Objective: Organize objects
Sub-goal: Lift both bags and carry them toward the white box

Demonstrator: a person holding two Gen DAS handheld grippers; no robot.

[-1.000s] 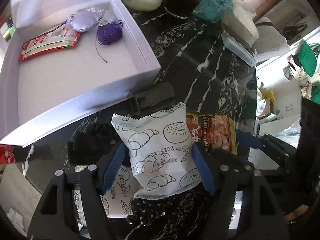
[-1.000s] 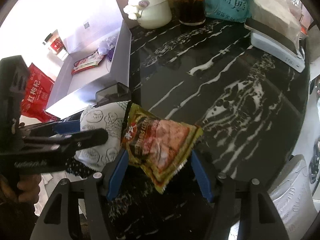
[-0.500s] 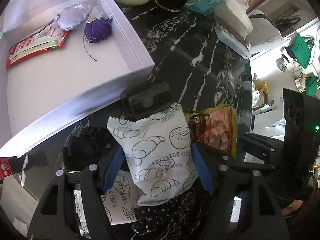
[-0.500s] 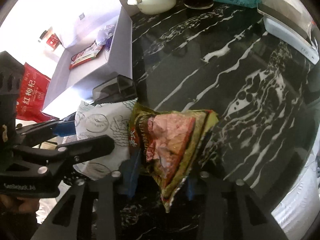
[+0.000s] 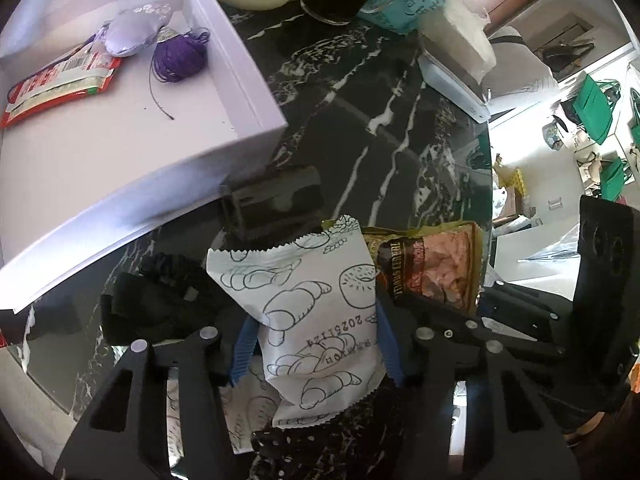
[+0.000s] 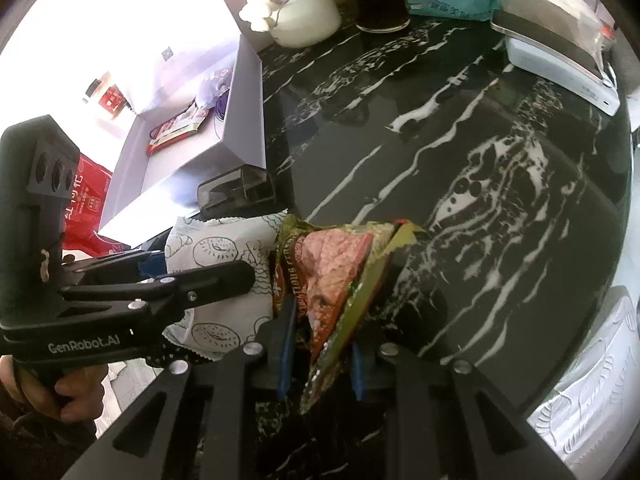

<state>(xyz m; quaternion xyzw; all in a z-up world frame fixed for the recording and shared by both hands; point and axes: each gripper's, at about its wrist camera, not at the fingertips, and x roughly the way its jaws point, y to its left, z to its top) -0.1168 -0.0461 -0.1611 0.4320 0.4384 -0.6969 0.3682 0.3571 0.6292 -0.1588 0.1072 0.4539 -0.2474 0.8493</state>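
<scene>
Blue ribbed pads of my left gripper [image 5: 312,344] have just been closing in on the white plastic snack pouch printed with croissant outlines [image 5: 308,304], and they now press its two sides. My right gripper [image 6: 320,354] is clamped tight on the green and red foil snack packet [image 6: 336,280], which is crumpled and folded between the jaws. Both packs sit side by side, touching, above the black marble table with white veins [image 6: 460,168]. Just beyond them stands the open shallow lilac cardboard box [image 5: 248,92], holding a purple thread bundle [image 5: 180,56] and a red sachet [image 5: 60,88].
</scene>
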